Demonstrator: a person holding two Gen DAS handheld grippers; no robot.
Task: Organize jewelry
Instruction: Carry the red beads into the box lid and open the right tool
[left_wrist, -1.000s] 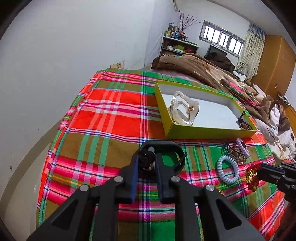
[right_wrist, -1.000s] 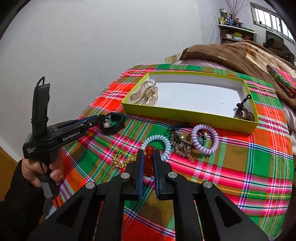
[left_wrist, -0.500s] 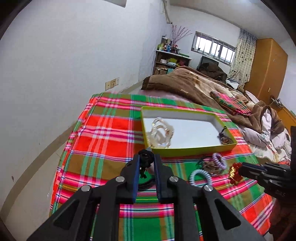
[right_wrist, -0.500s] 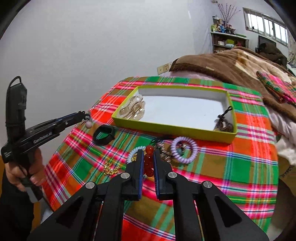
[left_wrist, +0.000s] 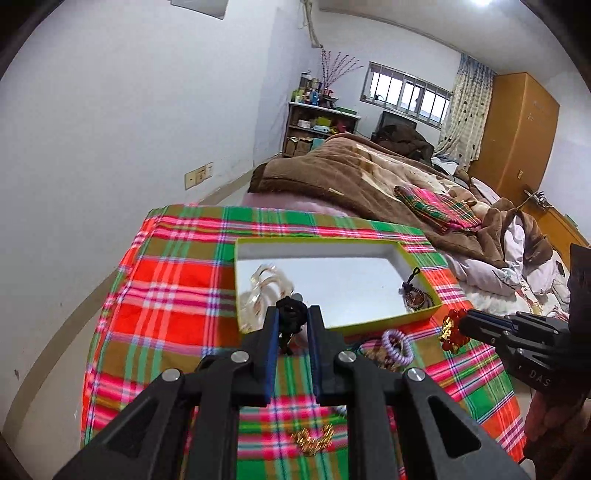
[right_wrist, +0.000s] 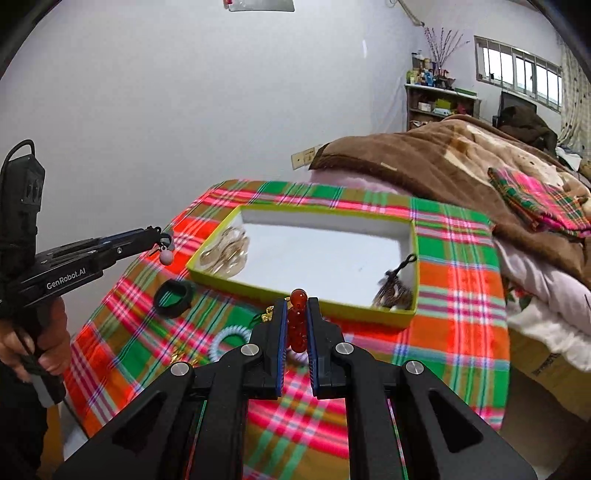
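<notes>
Change: both grippers lifted off the plaid counter (right_wrist: 461, 295).
Left gripper (left_wrist: 292, 321): clenched on black pearl-drop piece (left_wrist: 290, 314).
Right gripper (right_wrist: 297, 321): grasping red bead bracelet (right_wrist: 297, 325).
Meaning: yellow-green box (right_wrist: 306, 295) at 12 o'clock, likely drop-off.

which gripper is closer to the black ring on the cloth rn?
Left. The left gripper, holding a small dangling pearl piece, hangs above the black ring. The right gripper, clamping red beads, sits further off, to the ring's right in its own view.
</notes>
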